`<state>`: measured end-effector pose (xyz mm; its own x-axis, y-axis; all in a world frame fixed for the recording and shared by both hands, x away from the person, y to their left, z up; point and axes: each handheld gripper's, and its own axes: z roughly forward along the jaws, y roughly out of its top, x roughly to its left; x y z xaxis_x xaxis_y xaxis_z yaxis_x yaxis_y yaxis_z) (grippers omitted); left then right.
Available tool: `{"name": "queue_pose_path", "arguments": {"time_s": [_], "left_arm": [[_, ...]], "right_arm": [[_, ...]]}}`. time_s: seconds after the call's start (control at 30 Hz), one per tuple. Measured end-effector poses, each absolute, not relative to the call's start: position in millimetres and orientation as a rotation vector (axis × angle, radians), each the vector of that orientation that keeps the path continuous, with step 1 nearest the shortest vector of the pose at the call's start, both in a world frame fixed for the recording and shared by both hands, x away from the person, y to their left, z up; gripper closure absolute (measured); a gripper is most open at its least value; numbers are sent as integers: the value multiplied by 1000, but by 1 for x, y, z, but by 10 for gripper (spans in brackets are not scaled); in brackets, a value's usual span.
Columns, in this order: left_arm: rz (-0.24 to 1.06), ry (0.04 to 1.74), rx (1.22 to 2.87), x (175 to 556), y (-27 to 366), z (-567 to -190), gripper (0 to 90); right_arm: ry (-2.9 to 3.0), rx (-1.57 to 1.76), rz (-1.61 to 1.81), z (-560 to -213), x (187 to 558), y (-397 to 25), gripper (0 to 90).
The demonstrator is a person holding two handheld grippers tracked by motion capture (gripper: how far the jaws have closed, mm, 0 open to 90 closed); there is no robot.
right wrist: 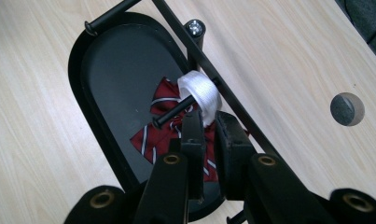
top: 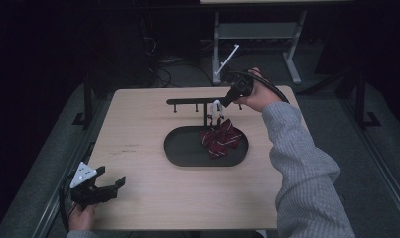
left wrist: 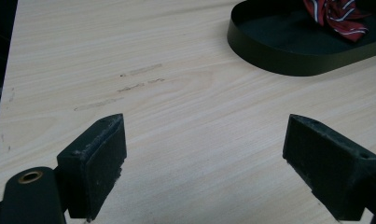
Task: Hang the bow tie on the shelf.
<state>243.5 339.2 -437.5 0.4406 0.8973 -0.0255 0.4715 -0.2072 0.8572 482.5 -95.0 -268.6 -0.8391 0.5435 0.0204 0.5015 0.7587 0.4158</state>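
Right claw (right wrist: 206,122) is clamped on the white elastic loop (right wrist: 202,93) of the striped bow tie (top: 221,138), looped over a rack peg (right wrist: 174,112) at frame centre. Left claw (left wrist: 204,154) is apart, lower left on the bench (top: 148,198).

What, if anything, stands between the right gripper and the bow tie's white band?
Nothing visible does. The right gripper has its jaws closed on the band, which loops around a peg of the rack. The bow tie hangs below it, over the tray.
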Motion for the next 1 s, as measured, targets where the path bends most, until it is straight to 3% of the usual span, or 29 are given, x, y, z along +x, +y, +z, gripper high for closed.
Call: {"name": "queue_pose_path", "arguments": {"time_s": [1.0], "left_arm": [[622,1152,1858,243,336,-437,129]], "right_arm": [[2868,850,706,-272,457,-120,686]]}}
